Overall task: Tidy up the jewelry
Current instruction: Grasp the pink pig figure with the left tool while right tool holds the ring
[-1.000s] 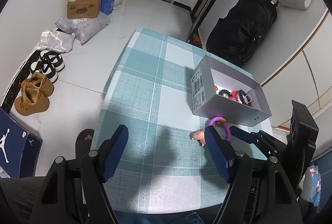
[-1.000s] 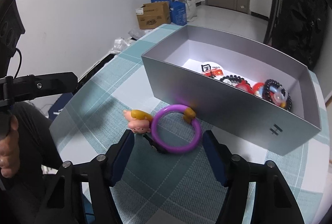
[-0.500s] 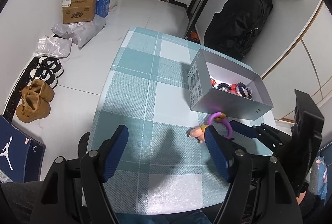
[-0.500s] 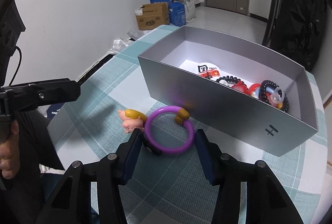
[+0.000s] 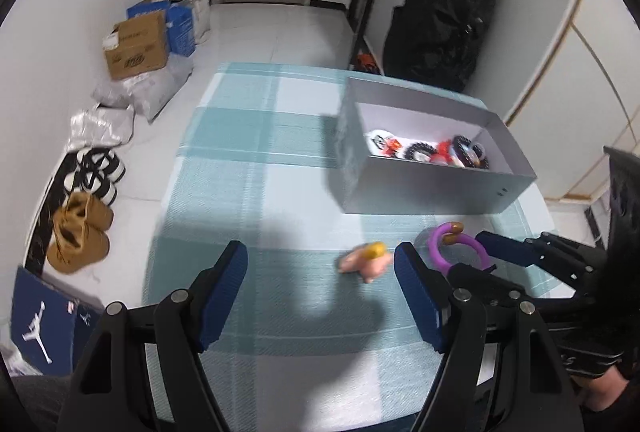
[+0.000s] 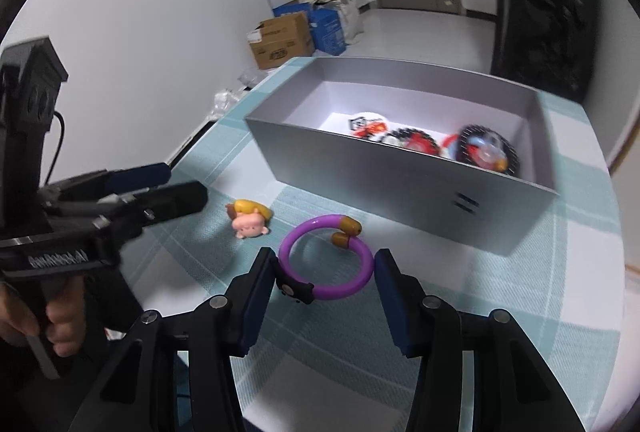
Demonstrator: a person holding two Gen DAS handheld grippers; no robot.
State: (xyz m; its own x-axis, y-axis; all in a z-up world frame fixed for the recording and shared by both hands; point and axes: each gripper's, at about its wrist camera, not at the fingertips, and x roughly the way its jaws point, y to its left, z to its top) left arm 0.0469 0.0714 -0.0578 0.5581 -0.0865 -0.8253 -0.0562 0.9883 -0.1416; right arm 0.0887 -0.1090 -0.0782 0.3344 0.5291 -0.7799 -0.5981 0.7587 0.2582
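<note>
Bracelet [image 6: 326, 260] lies flat on the table [image 6: 460, 312], just short of the box [image 6: 400, 176], and we have it between the spread jaws of the right gripper [image 6: 326, 272], pads flanking it. Left gripper [image 5: 320, 284] hangs wide open near the charm [image 5: 366, 260], so we judge the right one nearer.

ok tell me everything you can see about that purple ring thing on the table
The purple bracelet is a smooth, plastic-looking open ring whose two ends carry mustard-yellow caps. A small black clasp-like piece sits on its near side. It lies flat on the teal checked tablecloth, just in front of the grey box and apart from it. The right gripper brackets it, its blue fingers close on either side.
</note>
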